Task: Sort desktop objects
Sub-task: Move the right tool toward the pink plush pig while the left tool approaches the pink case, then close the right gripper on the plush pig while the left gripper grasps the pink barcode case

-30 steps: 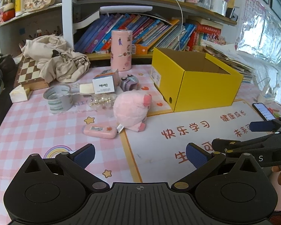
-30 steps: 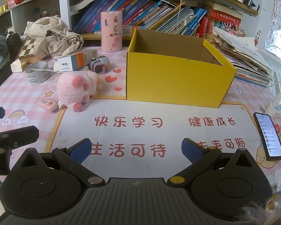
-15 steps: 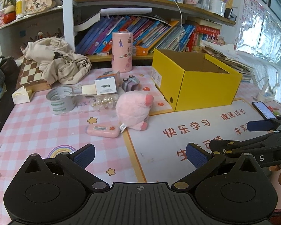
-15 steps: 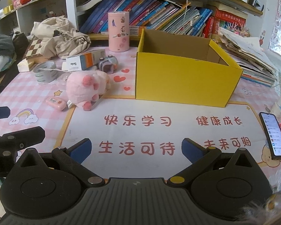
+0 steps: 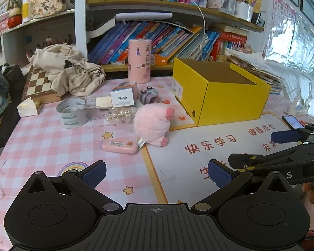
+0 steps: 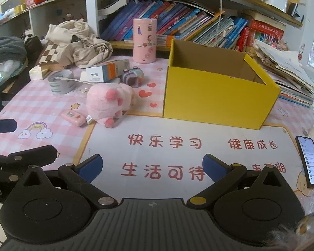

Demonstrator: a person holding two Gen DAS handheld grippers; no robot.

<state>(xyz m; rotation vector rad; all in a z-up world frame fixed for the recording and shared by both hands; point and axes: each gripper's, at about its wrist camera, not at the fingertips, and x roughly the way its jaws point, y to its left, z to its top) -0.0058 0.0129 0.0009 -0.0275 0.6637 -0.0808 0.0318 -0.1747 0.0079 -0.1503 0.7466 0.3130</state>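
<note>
Both tools are spread wide and hold nothing: the left tool hangs low over the pink check cloth of the table, the right tool over the white mat with red characters. The yellow box, open-topped and seemingly empty, sits at about 1 o'clock from the left tool and 12 to 1 o'clock from the right, and is likely where the loose things go.

Those things cluster at 11 to 12 o'clock from the left tool. The plush pig is nearest, with a pink case just beside it at its 8 o'clock; the plush's tag lies against the case. Further back are a tape roll, a string of pearls, a white carton and a small purple toy.

Risks, as I judge them:
- The plush is soft and round; a pinch too shallow could slip off its fur, and a sweep toward it may shove the case.
- The pearls look loose and could spill or snag on a finger.
- The phone lies at 3 o'clock from the right tool, close enough to be knocked by a careless swing.
- The two tools sit close together, so crossing paths toward the box could make them collide.
</note>
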